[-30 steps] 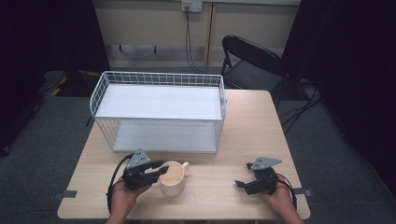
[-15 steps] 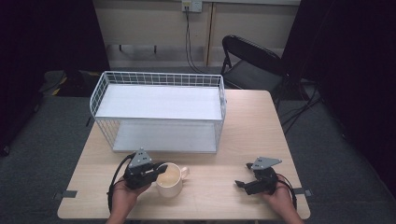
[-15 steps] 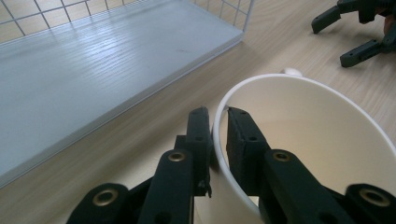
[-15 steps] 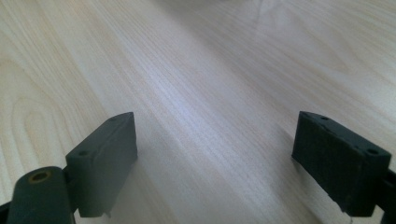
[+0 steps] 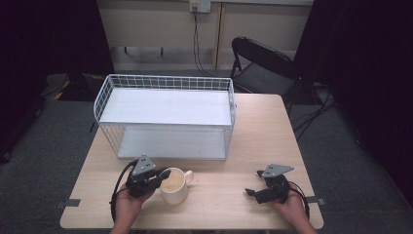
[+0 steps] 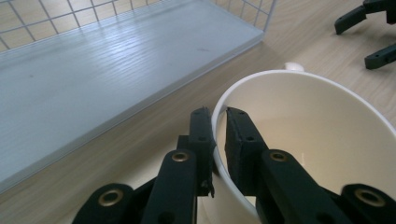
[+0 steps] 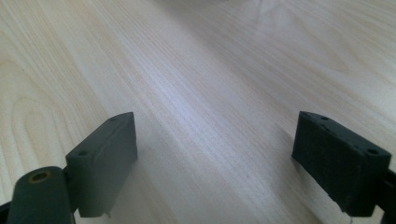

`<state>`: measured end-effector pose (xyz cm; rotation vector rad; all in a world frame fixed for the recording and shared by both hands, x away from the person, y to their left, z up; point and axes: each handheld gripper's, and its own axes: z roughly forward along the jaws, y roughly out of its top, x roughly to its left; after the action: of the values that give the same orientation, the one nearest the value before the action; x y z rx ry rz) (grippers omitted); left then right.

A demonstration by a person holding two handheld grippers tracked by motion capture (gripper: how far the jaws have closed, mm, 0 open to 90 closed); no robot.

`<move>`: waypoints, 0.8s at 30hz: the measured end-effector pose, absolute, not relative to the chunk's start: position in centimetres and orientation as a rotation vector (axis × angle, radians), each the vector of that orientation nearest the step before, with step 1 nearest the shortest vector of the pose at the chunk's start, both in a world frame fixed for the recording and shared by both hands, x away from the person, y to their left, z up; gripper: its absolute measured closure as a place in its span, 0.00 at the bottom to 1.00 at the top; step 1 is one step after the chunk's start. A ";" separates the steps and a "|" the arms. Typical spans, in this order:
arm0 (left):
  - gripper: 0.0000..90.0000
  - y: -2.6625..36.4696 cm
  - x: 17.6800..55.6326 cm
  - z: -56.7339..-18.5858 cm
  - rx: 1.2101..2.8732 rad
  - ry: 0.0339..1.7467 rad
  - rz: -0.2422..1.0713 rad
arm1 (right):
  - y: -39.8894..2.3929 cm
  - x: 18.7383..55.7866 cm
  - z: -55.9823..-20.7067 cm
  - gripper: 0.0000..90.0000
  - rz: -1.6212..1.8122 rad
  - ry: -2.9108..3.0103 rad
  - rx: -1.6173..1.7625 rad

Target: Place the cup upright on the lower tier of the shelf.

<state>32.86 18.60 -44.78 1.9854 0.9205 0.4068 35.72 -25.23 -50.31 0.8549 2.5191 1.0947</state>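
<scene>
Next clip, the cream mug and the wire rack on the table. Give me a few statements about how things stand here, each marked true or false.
1. The left gripper is clamped on the mug wall, one jaw inside and one outside. True.
2. The mug stands inside the wire rack. False: it stands on the table in front of the rack.
3. The right gripper holds something between its jaws. False: its jaws stand open above bare wood.
4. The mug's handle points away from the left gripper. True.
5. A plate rests on the rack's upper shelf. False: that shelf is bare.
</scene>
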 end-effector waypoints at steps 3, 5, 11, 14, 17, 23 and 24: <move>0.91 18.9 32.8 -44.6 1.972 0.939 0.421 | -25.2 35.7 -50.3 0.15 1.096 2.518 0.855; 0.91 19.0 32.8 -44.5 1.971 0.952 0.436 | -25.2 35.7 -50.3 0.15 1.095 2.518 0.855; 0.91 19.5 32.9 -44.3 1.970 0.974 0.471 | -25.2 35.7 -50.3 0.15 1.095 2.517 0.855; 0.91 19.7 32.9 -44.0 1.967 0.983 0.490 | -25.2 35.7 -50.3 0.15 1.095 2.519 0.855; 0.91 19.9 33.0 -43.9 1.957 1.001 0.502 | -25.2 35.7 -50.3 0.15 1.095 2.519 0.855; 0.91 20.2 33.3 -44.0 1.952 1.032 0.524 | -25.2 35.7 -50.3 0.15 1.095 2.518 0.855; 0.91 20.2 33.3 -43.9 1.949 1.036 0.532 | -25.2 35.7 -50.3 0.15 1.096 2.518 0.855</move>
<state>33.31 20.25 -43.92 1.9486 1.0364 0.5321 35.72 -25.23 -50.32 0.8549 2.5175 1.0955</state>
